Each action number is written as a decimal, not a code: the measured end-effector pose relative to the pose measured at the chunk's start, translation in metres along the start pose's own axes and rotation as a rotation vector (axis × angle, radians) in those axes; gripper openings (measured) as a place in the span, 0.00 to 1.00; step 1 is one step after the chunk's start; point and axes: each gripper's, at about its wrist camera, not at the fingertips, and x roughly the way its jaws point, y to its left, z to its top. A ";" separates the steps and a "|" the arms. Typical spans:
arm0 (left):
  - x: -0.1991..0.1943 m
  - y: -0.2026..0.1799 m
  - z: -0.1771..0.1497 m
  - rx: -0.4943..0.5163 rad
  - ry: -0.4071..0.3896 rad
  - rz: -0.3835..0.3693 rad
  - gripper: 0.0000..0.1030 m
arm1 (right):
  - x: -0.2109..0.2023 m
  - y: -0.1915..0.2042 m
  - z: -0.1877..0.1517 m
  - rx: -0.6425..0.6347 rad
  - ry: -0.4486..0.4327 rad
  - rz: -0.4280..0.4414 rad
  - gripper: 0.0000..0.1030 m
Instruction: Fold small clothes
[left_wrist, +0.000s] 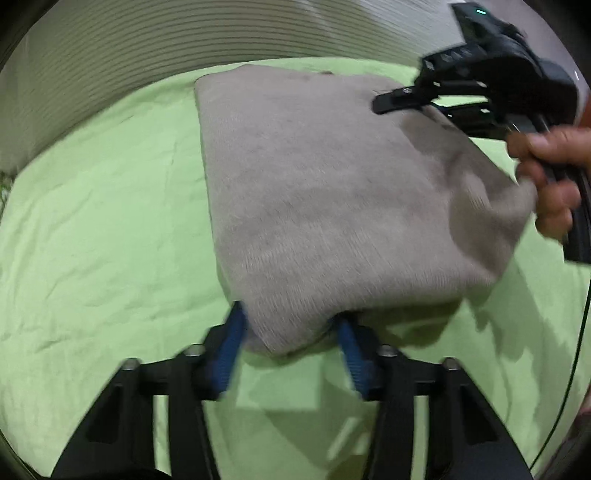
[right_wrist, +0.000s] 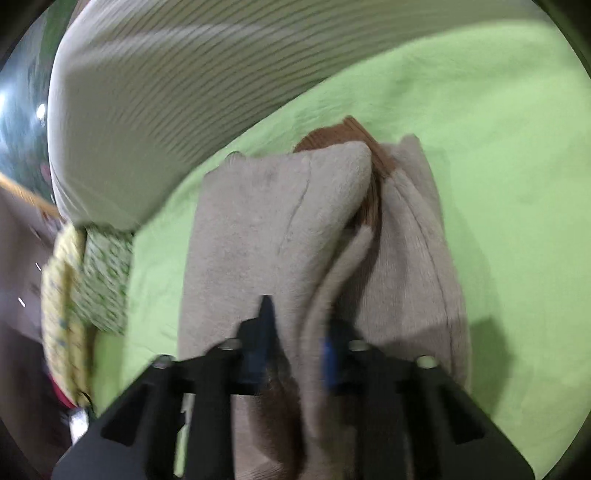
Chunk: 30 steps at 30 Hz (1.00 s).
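- Left wrist view: a folded grey cloth (left_wrist: 332, 192) lies flat on the light green sheet (left_wrist: 92, 229)
- The near corner of the cloth sits between the two blue pads (left_wrist: 229, 350) of the left gripper (left_wrist: 291, 354)
- The pads are partly open; they look to touch the corner on both sides, but the blur hides whether they press it
- The right gripper (left_wrist: 406, 99) hangs over the far right edge of the cloth, held by a hand (left_wrist: 550, 177)

- Right wrist view: the grey cloth (right_wrist: 258, 229) runs from the right gripper (right_wrist: 295, 347) away across the green sheet (right_wrist: 498, 166)
- A fold of cloth sits pinched between its nearly closed pads
- A brown ribbed part (right_wrist: 354, 136) shows at the far end of the cloth
- A striped white cover (right_wrist: 166, 92) lies behind
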 end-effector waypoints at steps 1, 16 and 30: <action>-0.001 0.003 0.004 -0.019 -0.007 -0.008 0.35 | -0.004 0.008 0.006 -0.046 -0.012 -0.002 0.17; 0.004 -0.015 0.015 0.003 -0.005 -0.090 0.24 | 0.011 -0.040 0.033 -0.177 0.043 -0.033 0.20; 0.004 -0.016 0.017 -0.059 0.045 -0.102 0.37 | -0.075 -0.017 -0.049 -0.190 -0.004 -0.025 0.48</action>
